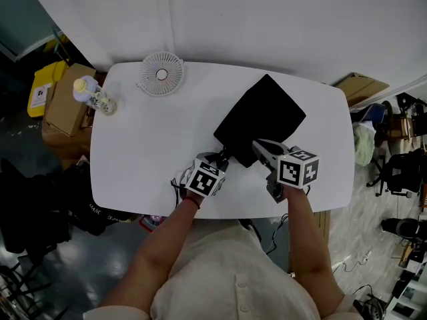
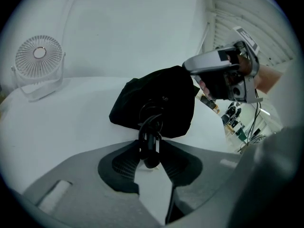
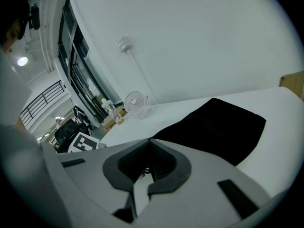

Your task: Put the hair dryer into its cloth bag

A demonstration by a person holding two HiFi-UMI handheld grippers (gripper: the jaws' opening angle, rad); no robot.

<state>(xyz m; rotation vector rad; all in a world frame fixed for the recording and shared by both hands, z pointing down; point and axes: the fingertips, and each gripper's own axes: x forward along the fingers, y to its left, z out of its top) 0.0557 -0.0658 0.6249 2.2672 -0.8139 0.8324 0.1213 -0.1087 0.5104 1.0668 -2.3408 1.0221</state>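
On the white table (image 1: 147, 145) lies the black cloth bag (image 1: 261, 120), bulging at its near end. A looped black cord (image 2: 150, 127) pokes out of it, and the hair dryer itself is hidden from view. The left gripper (image 2: 151, 151) has its fingers clamped on that cord bundle. The right gripper (image 1: 259, 147) sits at the bag's near edge, fingers pressed together — whether cloth is caught between them I cannot tell. A small white fan (image 1: 161, 74) stands at the far edge.
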